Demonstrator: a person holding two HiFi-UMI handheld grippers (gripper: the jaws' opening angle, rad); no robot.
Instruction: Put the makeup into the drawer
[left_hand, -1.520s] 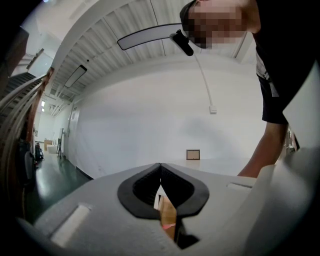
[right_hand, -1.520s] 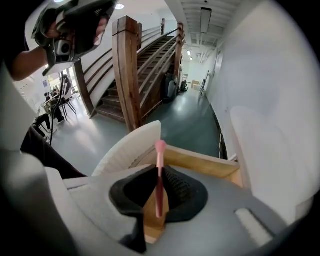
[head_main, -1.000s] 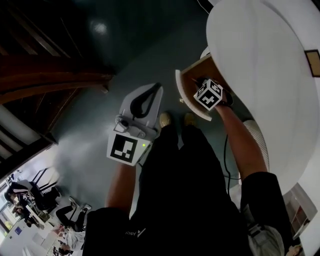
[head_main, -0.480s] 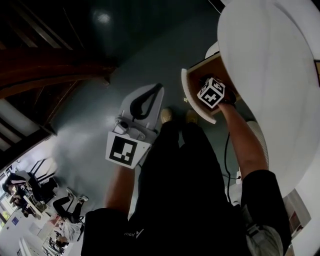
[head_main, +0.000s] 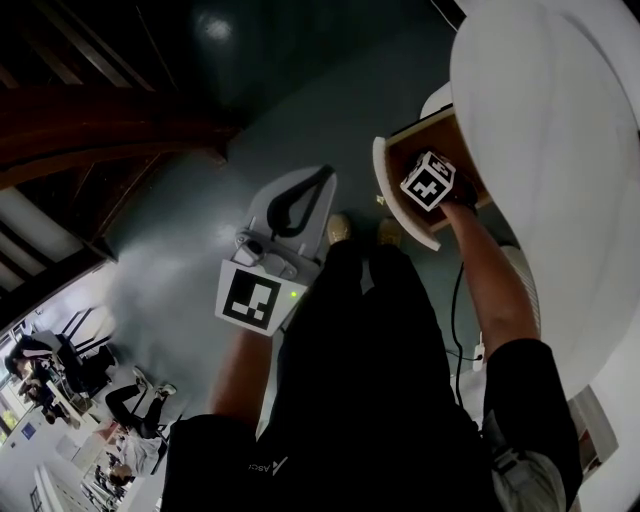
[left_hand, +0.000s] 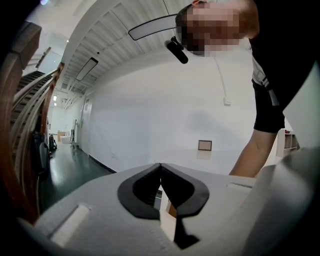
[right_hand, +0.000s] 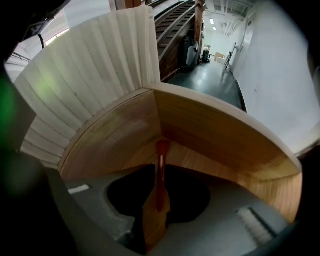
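A wooden drawer (head_main: 400, 195) with a white curved front stands pulled out from under the white round table (head_main: 540, 130). My right gripper (right_hand: 160, 167) reaches down into it; in the head view only its marker cube (head_main: 430, 180) shows. Its jaws stand shut on a slim red makeup stick (right_hand: 161, 152), whose far end points at the drawer's inner corner (right_hand: 161, 136). My left gripper (head_main: 324, 174) hangs over the dark floor left of the drawer, shut and holding nothing; in its own view the left gripper (left_hand: 160, 166) has its black pads meeting.
Dark green floor (head_main: 200, 200) lies below, with wooden stairs (head_main: 90, 130) to the left. The person's shoes (head_main: 338, 228) stand just in front of the drawer. A ribbed white table base (right_hand: 90, 65) rises behind the drawer. A cable (head_main: 455, 300) runs along the floor by the right arm.
The head camera has drifted a little, so the drawer and table sit further right in view. The right gripper stays inside the drawer; the left gripper has barely moved.
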